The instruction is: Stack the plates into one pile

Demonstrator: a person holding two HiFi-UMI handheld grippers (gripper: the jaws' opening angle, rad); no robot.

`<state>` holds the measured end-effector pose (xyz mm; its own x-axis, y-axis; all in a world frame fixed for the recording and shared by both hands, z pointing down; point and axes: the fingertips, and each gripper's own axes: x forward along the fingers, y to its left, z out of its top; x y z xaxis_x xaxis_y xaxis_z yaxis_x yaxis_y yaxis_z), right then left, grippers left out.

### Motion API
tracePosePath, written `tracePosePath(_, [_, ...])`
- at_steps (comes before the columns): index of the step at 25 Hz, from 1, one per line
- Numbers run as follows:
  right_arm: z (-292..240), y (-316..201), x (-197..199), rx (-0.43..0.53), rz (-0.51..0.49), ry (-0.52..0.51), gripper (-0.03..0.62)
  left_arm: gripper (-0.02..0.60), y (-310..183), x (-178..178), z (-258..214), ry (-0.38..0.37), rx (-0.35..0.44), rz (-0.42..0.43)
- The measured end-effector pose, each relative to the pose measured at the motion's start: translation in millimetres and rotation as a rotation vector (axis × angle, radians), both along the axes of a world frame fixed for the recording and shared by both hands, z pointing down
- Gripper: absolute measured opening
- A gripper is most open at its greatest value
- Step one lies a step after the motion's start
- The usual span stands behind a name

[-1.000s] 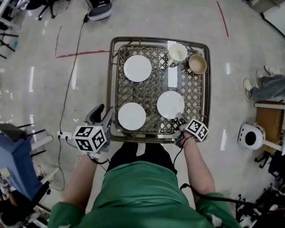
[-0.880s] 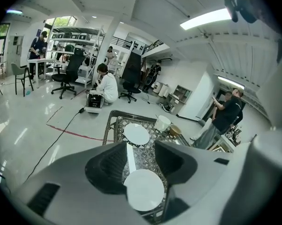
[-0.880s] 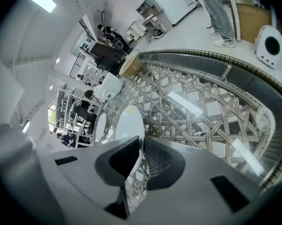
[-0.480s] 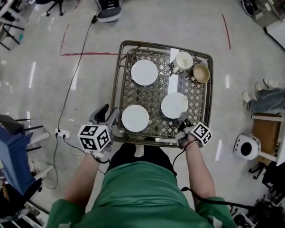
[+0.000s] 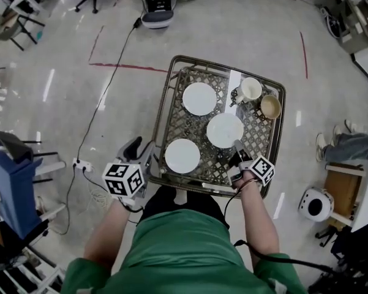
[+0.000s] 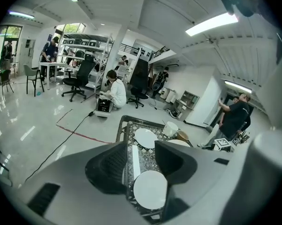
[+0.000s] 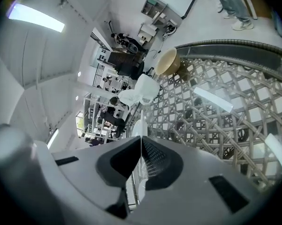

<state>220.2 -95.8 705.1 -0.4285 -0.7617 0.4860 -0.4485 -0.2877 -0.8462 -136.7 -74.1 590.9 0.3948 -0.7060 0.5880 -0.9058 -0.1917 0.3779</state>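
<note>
1. My right gripper [image 5: 237,147] pinches the rim of the middle plate [image 5: 225,130], toward the wire cart's [image 5: 260,130] right edge
2. My left gripper [image 5: 139,149] hangs spread off its near left corner

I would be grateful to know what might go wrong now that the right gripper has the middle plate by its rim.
1. The right gripper pinches only the edge of the middle plate. With so little hold, the plate may tip or slip out.
2. The white mug and brown cup stand close beside it, so a swing that way might knock them.
3. Set off-centre on the near plate, it could slide onto the lattice cart top.
</note>
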Motion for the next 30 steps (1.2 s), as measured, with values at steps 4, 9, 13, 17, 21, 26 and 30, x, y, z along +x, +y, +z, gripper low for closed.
tracePosePath(4, [-5,-28,-22,0.041,-0.027,-0.056,0.029,0.196,2,-10,3,-0.012,-0.013,-0.026])
tracePosePath(9, [-3,-60,-43,0.034,-0.058,-0.071,0.029,0.196,-1,-18,3,-0.036,-0.033,-0.036])
tracePosePath(13, [3,-83,-58,0.043,-0.078,-0.084,0.029,0.196,-1,-22,5,-0.053,-0.043,-0.043])
tracePosePath(17, [5,-108,-73,0.066,-0.086,-0.122,0.029,0.196,-3,-23,9,-0.061,-0.063,-0.047])
tracePosePath(21, [12,-128,-88,0.066,-0.103,-0.135,0.029,0.196,-7,-21,14,-0.069,-0.081,-0.041])
tracePosePath(26, [19,-143,-103,0.058,-0.123,-0.144,0.029,0.196,-13,-19,15,-0.075,-0.088,-0.030])
tracePosePath(30, [27,-149,-106,0.039,-0.122,-0.144,0.029,0.196,-16,-17,17,-0.081,-0.093,-0.028])
